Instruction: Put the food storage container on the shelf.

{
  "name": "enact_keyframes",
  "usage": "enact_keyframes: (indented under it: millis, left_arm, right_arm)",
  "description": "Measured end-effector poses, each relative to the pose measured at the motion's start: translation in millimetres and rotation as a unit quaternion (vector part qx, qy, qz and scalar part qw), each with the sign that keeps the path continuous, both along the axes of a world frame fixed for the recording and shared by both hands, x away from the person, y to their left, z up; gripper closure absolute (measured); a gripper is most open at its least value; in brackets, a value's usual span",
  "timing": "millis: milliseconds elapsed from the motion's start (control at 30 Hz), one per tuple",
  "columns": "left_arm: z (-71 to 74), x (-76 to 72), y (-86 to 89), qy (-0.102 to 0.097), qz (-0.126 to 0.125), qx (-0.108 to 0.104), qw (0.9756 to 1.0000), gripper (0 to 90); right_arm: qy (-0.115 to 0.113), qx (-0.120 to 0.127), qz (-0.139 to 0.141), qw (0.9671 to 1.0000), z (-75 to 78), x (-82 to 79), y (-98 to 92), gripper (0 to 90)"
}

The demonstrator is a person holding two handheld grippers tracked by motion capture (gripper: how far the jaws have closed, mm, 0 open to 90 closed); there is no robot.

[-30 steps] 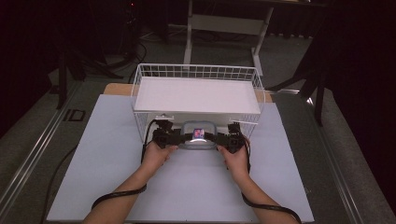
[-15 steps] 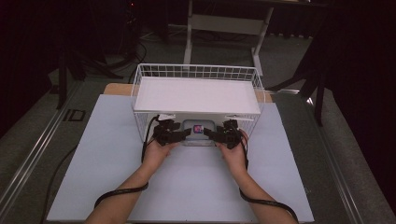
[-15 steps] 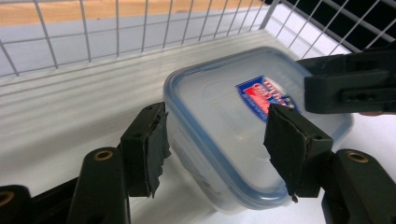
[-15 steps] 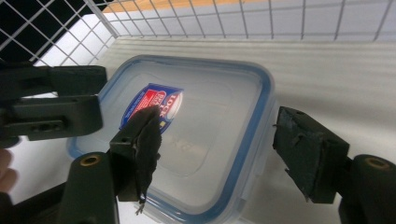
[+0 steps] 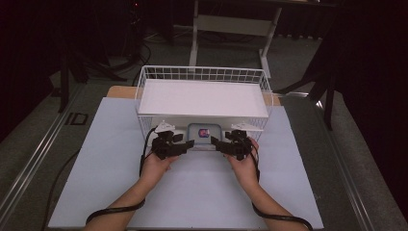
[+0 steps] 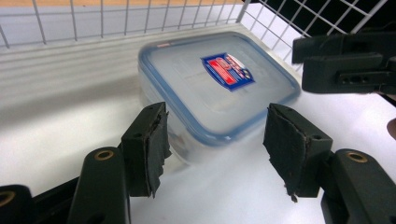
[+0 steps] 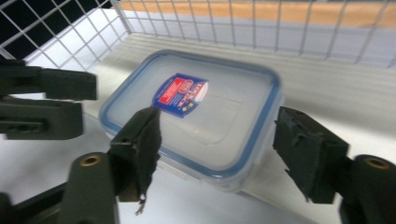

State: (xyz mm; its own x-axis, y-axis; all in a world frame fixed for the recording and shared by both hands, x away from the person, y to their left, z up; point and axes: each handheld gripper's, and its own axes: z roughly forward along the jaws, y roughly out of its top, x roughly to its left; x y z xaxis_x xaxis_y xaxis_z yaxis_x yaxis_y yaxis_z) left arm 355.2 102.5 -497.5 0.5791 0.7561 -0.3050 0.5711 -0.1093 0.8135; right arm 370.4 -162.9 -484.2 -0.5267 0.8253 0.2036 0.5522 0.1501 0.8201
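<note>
Lying flat at the near open front of the white wire basket (image 5: 144, 96), under its white shelf (image 5: 202, 96) and with bare white floor around it: the clear rectangular plastic food box with a blue-rimmed lid and a red-and-blue label (image 5: 204, 134). Flanking that box, the black left gripper (image 5: 185, 144) and the black right gripper (image 5: 217, 142), both released, jaws gaping at the box's near corners without pressing on it. Sitting a little farther back toward the person than a second ago, both grippers.
</note>
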Motion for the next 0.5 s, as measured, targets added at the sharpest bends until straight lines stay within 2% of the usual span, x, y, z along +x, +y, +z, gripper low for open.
enact_keyframes:
  millis: [133,200,267,367,400,467,500]
  left_arm:
    - [4.6,-10.8,3.9,-0.005,-0.006,-0.006,0.9999,40.9]
    - [6.8,-17.0,5.7,-0.003,-0.010,-0.006,0.9999,41.2]
    - [8.5,-24.6,7.1,-0.010,-0.016,-0.007,0.9998,41.2]
    - [10.9,-36.8,9.9,-0.014,-0.020,-0.011,0.9996,39.0]
    - [11.1,-40.7,10.8,-0.016,-0.022,-0.010,0.9996,37.7]
    - [10.8,-47.8,14.0,-0.019,-0.026,-0.014,0.9994,37.6]
    - [10.5,-50.6,15.8,-0.018,-0.026,-0.013,0.9994,37.6]
  right_arm:
    - [-0.020,-0.006,0.009,0.9997,7.3,-15.4,4.0,31.3]
    - [-0.023,-0.008,0.020,0.9995,8.4,-23.6,7.1,32.2]
    - [-0.016,-0.002,0.031,0.9994,7.2,-30.5,9.7,34.6]
    - [-0.005,-0.006,0.039,0.9992,2.9,-37.4,13.5,44.2]
    - [-0.005,-0.013,0.039,0.9991,1.0,-38.7,14.7,46.9]
    - [-0.002,-0.026,0.037,0.9990,-2.5,-40.0,16.8,59.5]
    - [-0.001,-0.033,0.035,0.9988,-3.9,-40.2,18.0,62.0]
